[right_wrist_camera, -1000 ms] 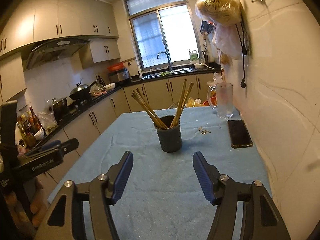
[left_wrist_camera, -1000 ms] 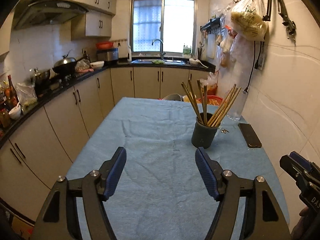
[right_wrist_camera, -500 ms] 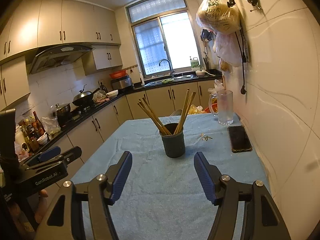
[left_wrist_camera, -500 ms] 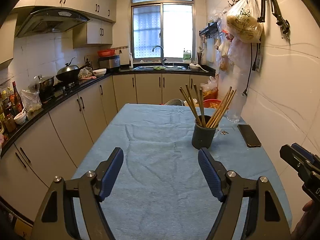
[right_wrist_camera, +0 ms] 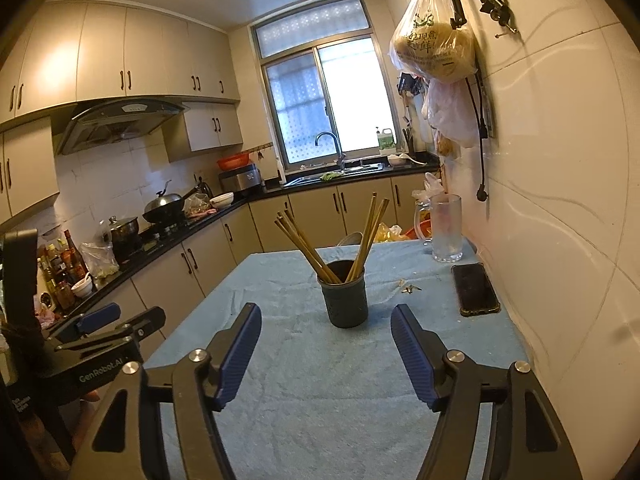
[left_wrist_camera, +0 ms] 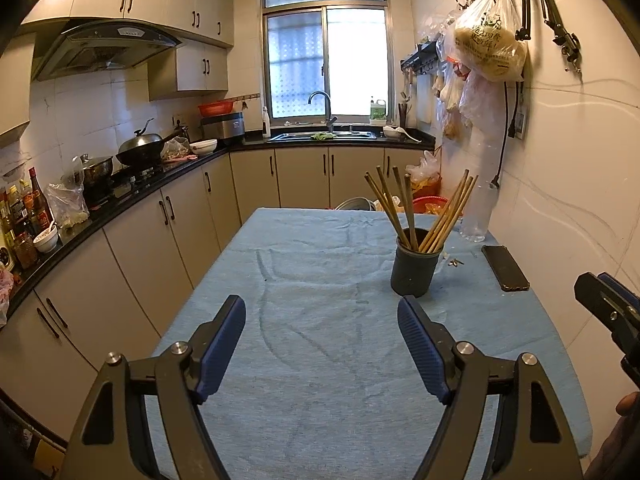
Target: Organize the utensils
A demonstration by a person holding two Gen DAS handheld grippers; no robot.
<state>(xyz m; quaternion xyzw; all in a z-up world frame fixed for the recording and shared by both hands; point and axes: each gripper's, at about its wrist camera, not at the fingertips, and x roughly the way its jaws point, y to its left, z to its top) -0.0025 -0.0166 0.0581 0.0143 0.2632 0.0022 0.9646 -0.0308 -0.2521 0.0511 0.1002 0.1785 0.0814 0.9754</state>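
A dark round holder (left_wrist_camera: 414,268) stands upright on the blue-cloth table (left_wrist_camera: 320,360), with several wooden chopsticks (left_wrist_camera: 424,212) fanned out of it. It also shows in the right wrist view (right_wrist_camera: 347,296), with its chopsticks (right_wrist_camera: 340,240). My left gripper (left_wrist_camera: 322,312) is open and empty, held above the near part of the table, well short of the holder. My right gripper (right_wrist_camera: 326,324) is open and empty, facing the holder from the near side. Each gripper shows at the edge of the other's view.
A black phone (right_wrist_camera: 476,290) lies by the right wall, with a small set of keys (right_wrist_camera: 409,288) and a glass mug (right_wrist_camera: 446,228) beyond. Kitchen cabinets and a cluttered counter (left_wrist_camera: 100,200) run along the left. Plastic bags (left_wrist_camera: 488,36) hang on the right wall.
Both grippers have drawn back and tilted up, so the holder sits farther off and more of the kitchen shows. Both stay open. The holder has not moved.
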